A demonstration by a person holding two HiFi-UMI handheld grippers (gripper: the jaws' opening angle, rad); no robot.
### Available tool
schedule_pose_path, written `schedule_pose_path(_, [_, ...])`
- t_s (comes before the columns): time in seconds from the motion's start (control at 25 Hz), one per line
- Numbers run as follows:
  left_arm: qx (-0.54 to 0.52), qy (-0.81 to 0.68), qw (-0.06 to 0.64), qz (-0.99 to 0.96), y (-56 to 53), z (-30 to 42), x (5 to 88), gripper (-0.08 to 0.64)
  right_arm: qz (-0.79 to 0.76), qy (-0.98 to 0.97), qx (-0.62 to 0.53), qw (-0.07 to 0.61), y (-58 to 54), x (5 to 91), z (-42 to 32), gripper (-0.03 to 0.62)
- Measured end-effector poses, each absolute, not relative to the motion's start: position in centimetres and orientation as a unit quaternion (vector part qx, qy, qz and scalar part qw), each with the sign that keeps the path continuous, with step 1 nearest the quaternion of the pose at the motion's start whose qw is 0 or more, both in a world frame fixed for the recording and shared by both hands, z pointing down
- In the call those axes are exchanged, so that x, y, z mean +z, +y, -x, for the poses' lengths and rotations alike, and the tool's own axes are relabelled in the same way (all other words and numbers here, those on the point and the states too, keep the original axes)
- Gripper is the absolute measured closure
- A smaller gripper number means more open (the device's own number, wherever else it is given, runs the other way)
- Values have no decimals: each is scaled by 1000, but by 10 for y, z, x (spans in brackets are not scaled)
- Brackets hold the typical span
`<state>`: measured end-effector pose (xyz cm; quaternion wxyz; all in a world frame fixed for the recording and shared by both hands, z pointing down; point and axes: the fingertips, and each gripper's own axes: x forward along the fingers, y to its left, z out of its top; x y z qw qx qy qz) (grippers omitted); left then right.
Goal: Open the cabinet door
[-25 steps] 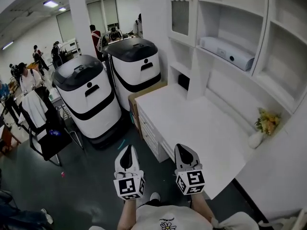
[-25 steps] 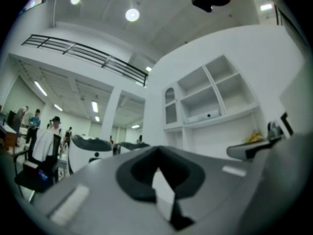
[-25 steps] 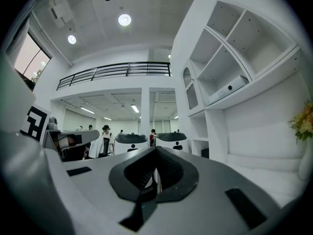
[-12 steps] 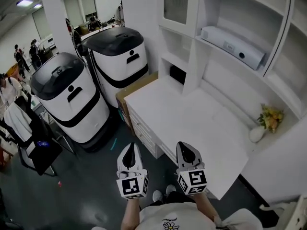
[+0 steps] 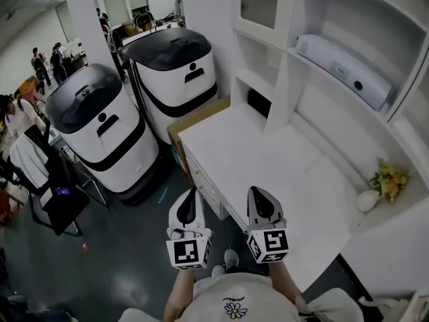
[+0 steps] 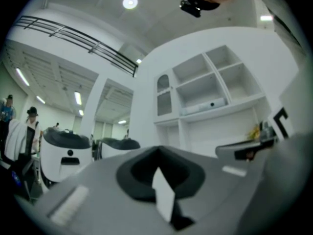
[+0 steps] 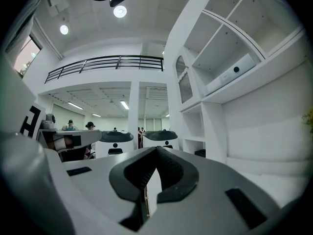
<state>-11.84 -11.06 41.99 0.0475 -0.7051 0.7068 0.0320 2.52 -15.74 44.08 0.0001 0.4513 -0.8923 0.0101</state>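
White desk (image 5: 268, 159) — left tongs (image 5: 192, 198) and right tongs (image 5: 257, 197) clenched, empty, well apart from cabinet door (image 5: 260, 2).

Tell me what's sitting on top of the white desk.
A small white vase holding yellow flowers stands at the desk's right end, near the back wall. The rest of the visible top looks bare. The right gripper covers a patch of the front edge.

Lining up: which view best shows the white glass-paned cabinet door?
Left gripper view: the white glass-paned cabinet door shows whole, fairly face-on. Right gripper view shows the door obliquely; head view crops its top.
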Motion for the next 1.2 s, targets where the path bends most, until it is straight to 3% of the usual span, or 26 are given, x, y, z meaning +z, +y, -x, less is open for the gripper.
schedule_pose_path(1.2, [52, 588, 87, 803, -281, 36, 386, 554, -595, -803, 0, -39, -263, 422, -121, 592])
